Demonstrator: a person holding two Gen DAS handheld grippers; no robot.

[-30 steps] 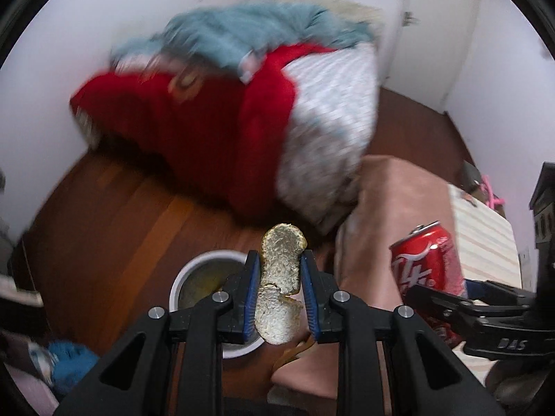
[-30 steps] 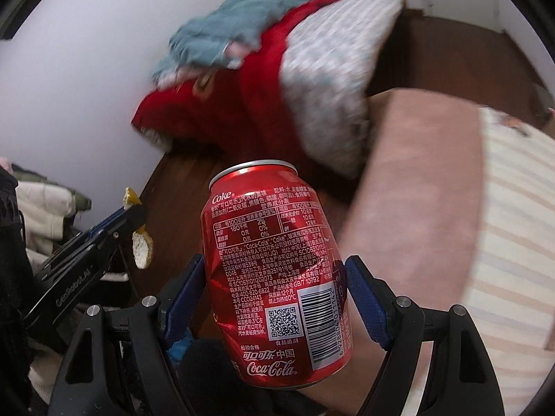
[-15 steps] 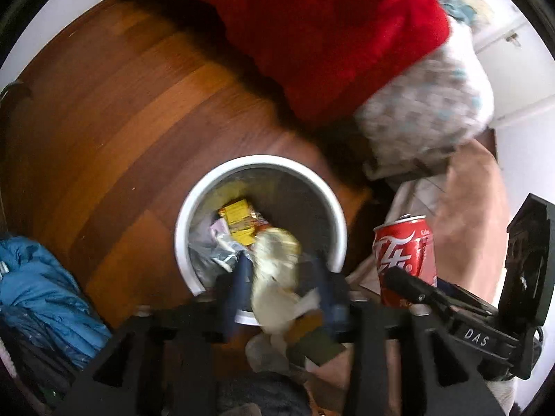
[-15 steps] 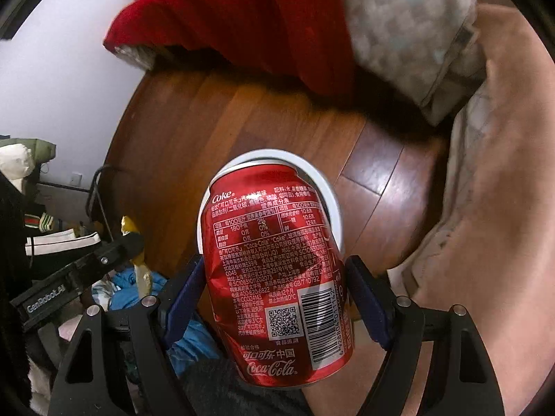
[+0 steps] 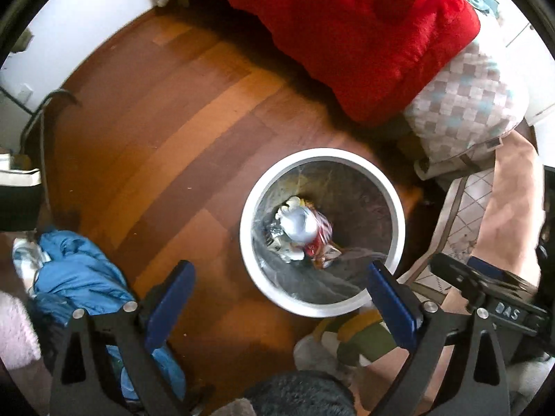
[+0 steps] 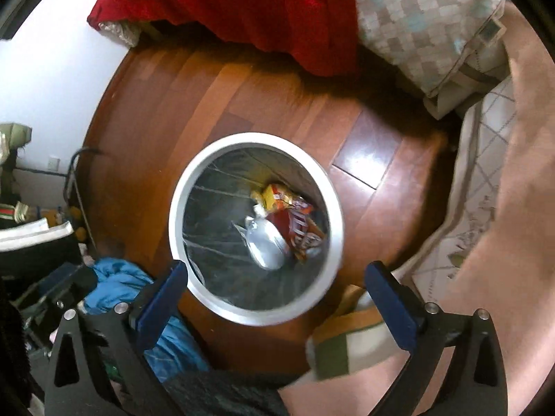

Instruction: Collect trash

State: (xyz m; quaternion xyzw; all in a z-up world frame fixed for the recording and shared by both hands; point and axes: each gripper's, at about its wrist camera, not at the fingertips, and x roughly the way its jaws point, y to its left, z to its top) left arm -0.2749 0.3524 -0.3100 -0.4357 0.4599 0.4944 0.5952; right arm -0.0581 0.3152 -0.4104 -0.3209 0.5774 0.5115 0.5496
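Observation:
A round white-rimmed trash bin [image 5: 249,208] [image 6: 177,201] stands on the wooden floor, seen from above in both wrist views. It holds several pieces of trash [image 5: 301,232], among them the red Coke can [image 6: 295,225], blurred, and a yellow wrapper [image 6: 274,197]. My left gripper [image 5: 281,287] is open and empty above the bin's near edge. My right gripper [image 6: 277,287] is open and empty above the bin. The right gripper's body [image 5: 492,298] shows at the lower right of the left wrist view.
A bed with a red blanket [image 5: 364,34] [image 6: 242,7] and a checked quilt [image 5: 464,104] lies beyond the bin. Blue clothing [image 5: 79,277] [image 6: 121,284] lies on the floor at left. A pink cloth [image 6: 503,208] is at right. A slipper [image 6: 347,343] is near the bin.
Both grippers have opened above the bin. The bread piece has left the left gripper and the Coke can has left the right one; the can now lies in the bin.

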